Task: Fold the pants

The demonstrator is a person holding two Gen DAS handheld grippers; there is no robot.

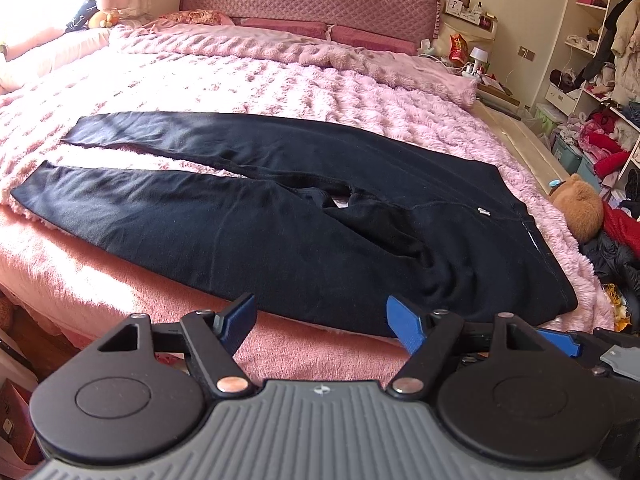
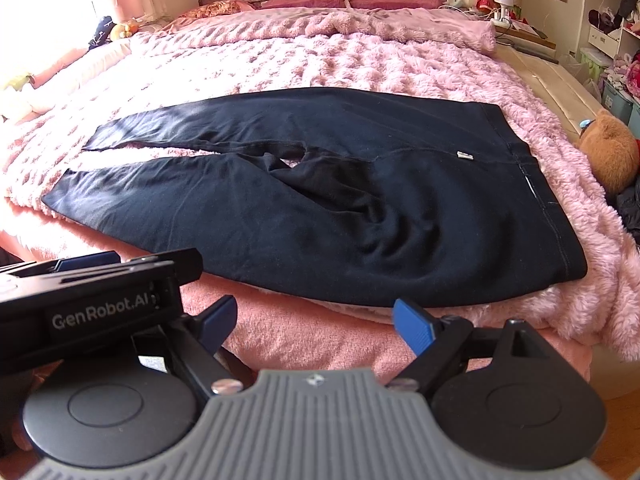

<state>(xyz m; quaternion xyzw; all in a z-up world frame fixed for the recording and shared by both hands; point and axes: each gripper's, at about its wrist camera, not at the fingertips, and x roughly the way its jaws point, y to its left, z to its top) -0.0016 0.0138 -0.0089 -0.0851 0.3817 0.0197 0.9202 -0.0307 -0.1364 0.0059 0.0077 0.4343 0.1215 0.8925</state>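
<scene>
Black pants (image 1: 280, 216) lie flat on the pink bed, waistband to the right, both legs spread apart toward the left. They also show in the right wrist view (image 2: 340, 200). My left gripper (image 1: 320, 320) is open and empty, just short of the pants' near edge. My right gripper (image 2: 316, 320) is open and empty, also just short of the near edge. The left gripper's body (image 2: 92, 308) shows at the left of the right wrist view, and the right gripper's finger (image 1: 560, 340) at the right of the left wrist view.
A fluffy pink blanket (image 1: 280, 80) covers the bed, with a quilted headboard (image 1: 312, 0) behind. A brown teddy bear (image 1: 580, 208) and piled clothes lie at the bed's right side. Shelves with clutter (image 1: 600, 60) stand at the far right.
</scene>
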